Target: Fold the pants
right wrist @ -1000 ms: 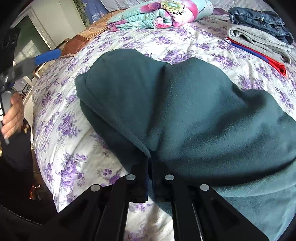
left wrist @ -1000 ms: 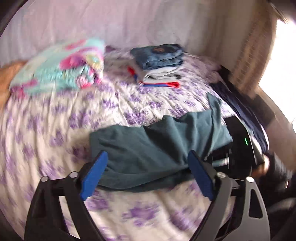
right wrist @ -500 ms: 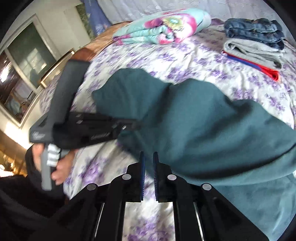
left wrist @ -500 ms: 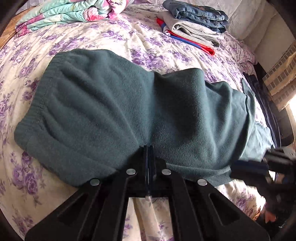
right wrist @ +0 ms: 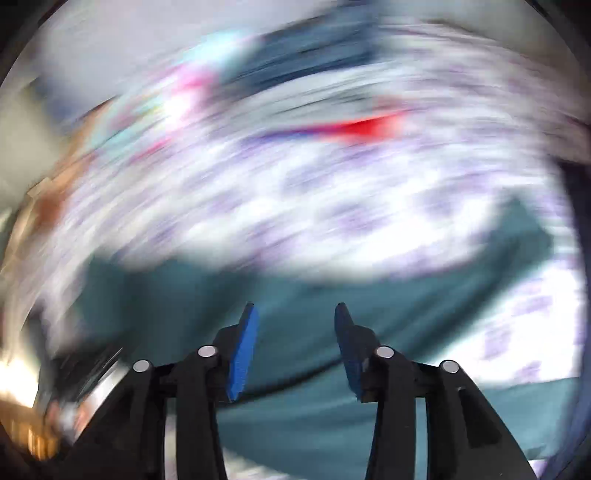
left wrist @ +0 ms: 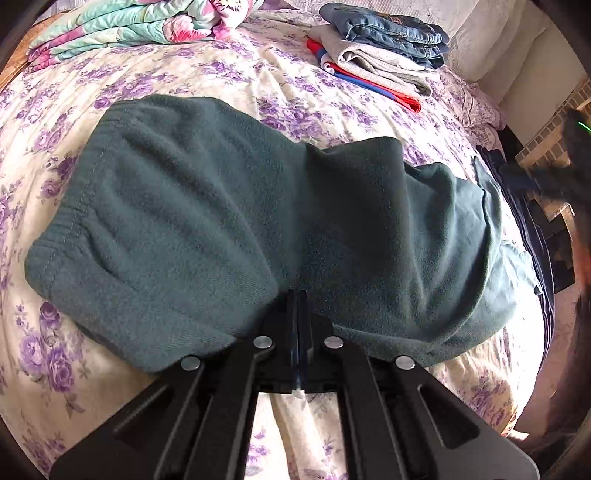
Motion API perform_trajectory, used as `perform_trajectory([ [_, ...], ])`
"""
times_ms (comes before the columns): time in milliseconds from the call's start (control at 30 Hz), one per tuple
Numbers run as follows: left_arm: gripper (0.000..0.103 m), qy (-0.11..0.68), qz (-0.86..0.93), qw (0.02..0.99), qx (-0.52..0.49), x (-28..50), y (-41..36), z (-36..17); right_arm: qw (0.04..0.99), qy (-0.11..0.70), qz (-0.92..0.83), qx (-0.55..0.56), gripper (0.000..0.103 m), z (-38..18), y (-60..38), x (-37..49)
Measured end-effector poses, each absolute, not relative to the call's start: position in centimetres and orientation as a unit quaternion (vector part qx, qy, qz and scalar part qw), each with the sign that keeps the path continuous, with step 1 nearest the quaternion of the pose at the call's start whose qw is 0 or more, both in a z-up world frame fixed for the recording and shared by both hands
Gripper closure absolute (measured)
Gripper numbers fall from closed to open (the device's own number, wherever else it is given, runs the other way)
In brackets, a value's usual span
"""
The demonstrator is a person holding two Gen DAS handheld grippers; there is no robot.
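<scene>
Dark teal fleece pants lie folded across the flowered bed, waistband at the left. My left gripper is shut on the near edge of the pants at their middle fold. In the right wrist view, which is heavily motion-blurred, my right gripper is open with blue pads apart, empty, above the teal pants. The right gripper also shows as a dark blurred shape at the right edge of the left wrist view.
A stack of folded jeans, grey and red clothes sits at the back of the bed. A folded flowered blanket lies back left. The bed's right edge drops beside dark furniture.
My right gripper has let go of the pants, opened and swung away fast. My left gripper closed on the pants' near edge half a second ago and still holds it.
</scene>
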State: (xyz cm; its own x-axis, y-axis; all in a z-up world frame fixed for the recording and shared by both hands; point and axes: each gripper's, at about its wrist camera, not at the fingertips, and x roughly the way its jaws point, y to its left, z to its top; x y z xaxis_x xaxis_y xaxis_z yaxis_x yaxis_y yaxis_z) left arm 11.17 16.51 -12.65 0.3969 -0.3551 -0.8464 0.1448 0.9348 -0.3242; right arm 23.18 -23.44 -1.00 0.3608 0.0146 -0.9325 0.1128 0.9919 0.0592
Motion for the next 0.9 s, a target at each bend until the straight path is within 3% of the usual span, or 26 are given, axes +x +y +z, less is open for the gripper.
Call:
perform_trajectory([
  [233,0.102,0.528,-0.157,0.828,-0.103,11.3,16.7,-12.7,0.761,0.611,-0.178,0.126,0.060,-5.2,-36.3,30.9],
  [367,0.102,0.528,-0.159,0.828,-0.105,11.3,16.7,-12.7,0.737,0.629,-0.189,0.159,0.061,-7.3,-36.8,32.6],
  [567,0.102,0.526,-0.167,0.826,-0.110,11.5,16.9,-12.8,0.708,0.652,-0.249,0.109,0.060,-10.2,-36.8,33.0],
  [600,0.102,0.527,-0.169,0.825,-0.115,11.4,17.0,-12.9,0.716,0.647,-0.240,0.106,0.070,-10.1,-36.7,32.7],
  [633,0.102,0.527,-0.171,0.824,-0.119,11.5,17.2,-12.9,0.723,0.643,-0.232,0.102,0.097,-9.9,-36.5,32.4],
  [900,0.102,0.528,-0.176,0.821,-0.128,11.5,17.4,-13.0,0.793,0.558,-0.182,0.163,0.100,-2.6,-38.1,24.7],
])
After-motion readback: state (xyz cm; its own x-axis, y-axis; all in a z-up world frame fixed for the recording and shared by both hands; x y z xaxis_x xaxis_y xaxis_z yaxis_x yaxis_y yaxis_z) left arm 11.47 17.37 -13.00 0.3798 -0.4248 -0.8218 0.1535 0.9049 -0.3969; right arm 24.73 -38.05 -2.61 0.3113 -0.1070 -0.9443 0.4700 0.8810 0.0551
